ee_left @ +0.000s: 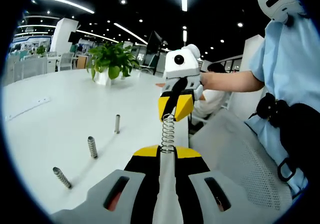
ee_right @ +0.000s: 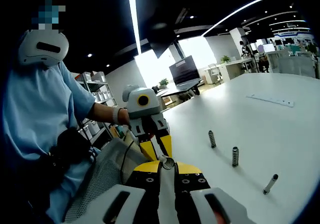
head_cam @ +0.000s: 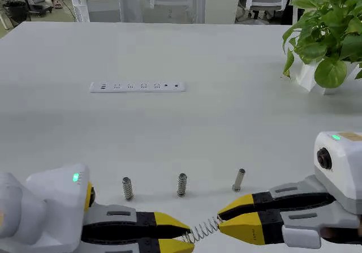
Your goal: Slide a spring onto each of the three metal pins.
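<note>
Three metal pins stand in a row near the table's front edge. The left pin [head_cam: 128, 188] and the middle pin [head_cam: 181, 184] each carry a spring, while the right pin [head_cam: 238, 179] is bare. A loose spring [head_cam: 203, 228] spans the gap between my two grippers in front of the pins. My left gripper [head_cam: 184, 239] is shut on its left end and my right gripper [head_cam: 223, 219] is shut on its right end. In the left gripper view the spring [ee_left: 167, 131] runs from my left gripper [ee_left: 167, 153] up to the right gripper [ee_left: 175, 107]. The right gripper view shows the spring's end [ee_right: 167, 162] and the bare pin [ee_right: 270, 184].
A white power strip [head_cam: 137, 86] lies mid-table. A potted plant [head_cam: 325, 38] stands at the right edge. A mesh chair [head_cam: 161, 4] sits beyond the far edge. The white table [head_cam: 226, 111] stretches wide behind the pins.
</note>
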Motion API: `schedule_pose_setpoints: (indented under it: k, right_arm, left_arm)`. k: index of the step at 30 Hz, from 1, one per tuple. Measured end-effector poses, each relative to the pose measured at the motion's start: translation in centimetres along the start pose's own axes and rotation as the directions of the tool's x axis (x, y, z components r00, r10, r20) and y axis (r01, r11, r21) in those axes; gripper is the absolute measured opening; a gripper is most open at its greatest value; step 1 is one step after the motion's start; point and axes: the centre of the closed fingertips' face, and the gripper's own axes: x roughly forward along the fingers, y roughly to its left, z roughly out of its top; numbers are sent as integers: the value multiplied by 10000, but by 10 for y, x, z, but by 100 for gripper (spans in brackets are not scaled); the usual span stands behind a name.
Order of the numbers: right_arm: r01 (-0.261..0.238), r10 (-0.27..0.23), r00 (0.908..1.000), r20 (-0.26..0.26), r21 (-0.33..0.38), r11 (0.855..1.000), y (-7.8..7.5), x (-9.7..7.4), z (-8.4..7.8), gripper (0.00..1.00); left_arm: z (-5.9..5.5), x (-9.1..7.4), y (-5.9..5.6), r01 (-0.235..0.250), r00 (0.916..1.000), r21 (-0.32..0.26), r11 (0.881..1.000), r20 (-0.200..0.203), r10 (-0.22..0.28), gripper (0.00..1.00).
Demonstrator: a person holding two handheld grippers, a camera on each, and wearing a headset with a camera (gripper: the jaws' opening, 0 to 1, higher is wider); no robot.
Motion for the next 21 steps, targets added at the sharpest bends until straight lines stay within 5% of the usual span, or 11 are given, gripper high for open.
schedule_pose_setpoints:
  k: [12,21]
  right_arm:
    - [129,-259,9945,-1016,-1273,9918,-3,6,-5,7]
    - [41,-481,9792,-1972,-2176,9760,0,12,-12,7]
  left_arm:
    - [-15,5,1,-138,9971,-88,9999,-751,131,7]
    - [-27,12,-1,-136,9906,-9,9999,-1360,133,6]
